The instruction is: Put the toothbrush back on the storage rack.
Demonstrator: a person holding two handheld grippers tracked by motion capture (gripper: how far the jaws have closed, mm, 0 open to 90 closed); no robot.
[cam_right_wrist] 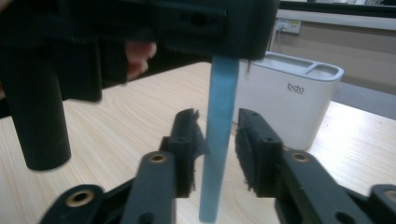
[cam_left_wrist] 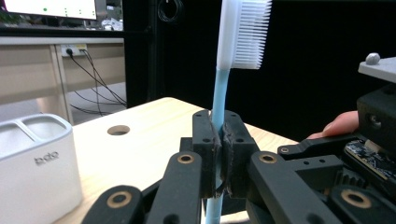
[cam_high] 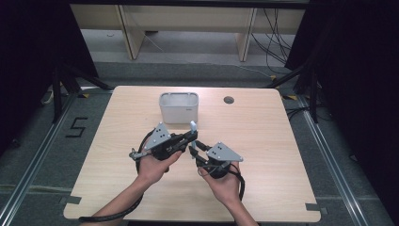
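A toothbrush (cam_high: 192, 128) with a light blue handle and white bristles stands upright over the middle of the wooden table (cam_high: 263, 141). My left gripper (cam_high: 191, 136) is shut on its handle; in the left gripper view the pads (cam_left_wrist: 206, 140) press the handle (cam_left_wrist: 217, 98) from both sides, with the bristle head above. My right gripper (cam_high: 192, 151) is just below it and open. In the right gripper view the lower handle (cam_right_wrist: 217, 154) hangs between the jaws, with a gap to the right pad (cam_right_wrist: 250, 140).
A white two-slot toothbrush holder (cam_high: 179, 107) stands on the table behind the grippers, marked "bdo" (cam_right_wrist: 295, 87). A round cable hole (cam_high: 228, 100) lies to its right. Dark curtains and stands flank the table, with desks and cables beyond.
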